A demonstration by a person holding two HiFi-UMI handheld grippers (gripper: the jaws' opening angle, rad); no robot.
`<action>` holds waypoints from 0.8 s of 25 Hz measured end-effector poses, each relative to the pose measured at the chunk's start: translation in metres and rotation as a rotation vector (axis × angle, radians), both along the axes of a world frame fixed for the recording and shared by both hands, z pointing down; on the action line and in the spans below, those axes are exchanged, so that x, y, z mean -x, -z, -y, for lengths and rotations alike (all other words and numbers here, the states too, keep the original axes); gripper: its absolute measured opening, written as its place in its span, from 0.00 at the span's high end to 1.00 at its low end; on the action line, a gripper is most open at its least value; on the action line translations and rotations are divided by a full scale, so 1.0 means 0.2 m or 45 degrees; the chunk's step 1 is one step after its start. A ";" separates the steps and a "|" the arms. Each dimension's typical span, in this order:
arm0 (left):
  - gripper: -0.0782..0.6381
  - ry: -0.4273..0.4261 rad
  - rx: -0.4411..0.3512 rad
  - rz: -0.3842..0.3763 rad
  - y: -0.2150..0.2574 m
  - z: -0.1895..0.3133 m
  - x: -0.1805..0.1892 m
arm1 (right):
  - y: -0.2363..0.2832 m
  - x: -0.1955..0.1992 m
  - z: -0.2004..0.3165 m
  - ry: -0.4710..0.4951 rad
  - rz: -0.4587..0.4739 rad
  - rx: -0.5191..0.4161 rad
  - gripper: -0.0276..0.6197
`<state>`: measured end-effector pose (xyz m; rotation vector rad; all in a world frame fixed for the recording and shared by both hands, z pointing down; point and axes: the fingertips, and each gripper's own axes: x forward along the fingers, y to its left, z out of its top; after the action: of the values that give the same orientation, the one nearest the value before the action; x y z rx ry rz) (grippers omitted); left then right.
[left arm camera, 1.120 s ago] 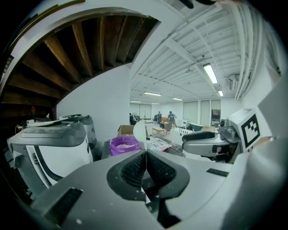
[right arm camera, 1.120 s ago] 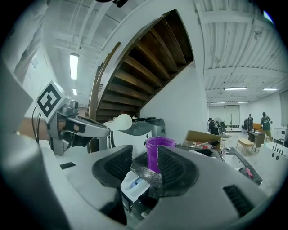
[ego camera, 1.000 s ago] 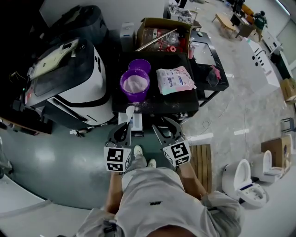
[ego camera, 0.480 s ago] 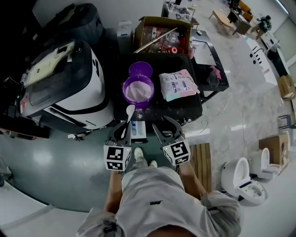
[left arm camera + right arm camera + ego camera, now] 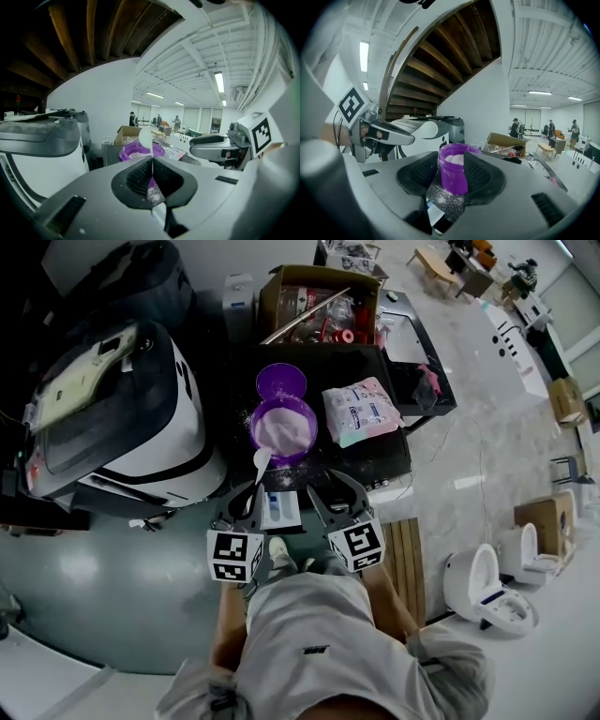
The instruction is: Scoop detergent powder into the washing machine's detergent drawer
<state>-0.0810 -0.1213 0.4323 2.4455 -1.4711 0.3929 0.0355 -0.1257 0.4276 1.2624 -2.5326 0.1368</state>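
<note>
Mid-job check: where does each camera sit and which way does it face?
Head view: on the person's head, looking steeply down at the purple jar; torso, left gripper and right gripper show.
Left gripper view: on the left gripper, along jaws shut on the white spoon toward the jar; right gripper at right.
Right gripper view: on the right gripper, open jaws facing the jar; left gripper at left.
Shared: all show the jar.
</note>
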 end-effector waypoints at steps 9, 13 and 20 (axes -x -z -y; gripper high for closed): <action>0.87 -0.034 0.046 -0.005 -0.06 0.17 0.00 | -0.04 -0.02 0.16 -0.038 -0.030 0.036 0.70; 0.87 -0.016 0.069 0.028 -0.08 0.25 -0.01 | -0.06 -0.03 0.25 -0.004 -0.015 0.040 0.70; 0.87 0.023 0.137 0.112 -0.10 0.38 -0.05 | -0.09 -0.05 0.43 0.103 0.004 0.056 0.70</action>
<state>-0.0712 -0.1963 0.4516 2.3568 -1.4656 0.5669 0.0453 -0.2125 0.4454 1.1429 -2.5641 0.1758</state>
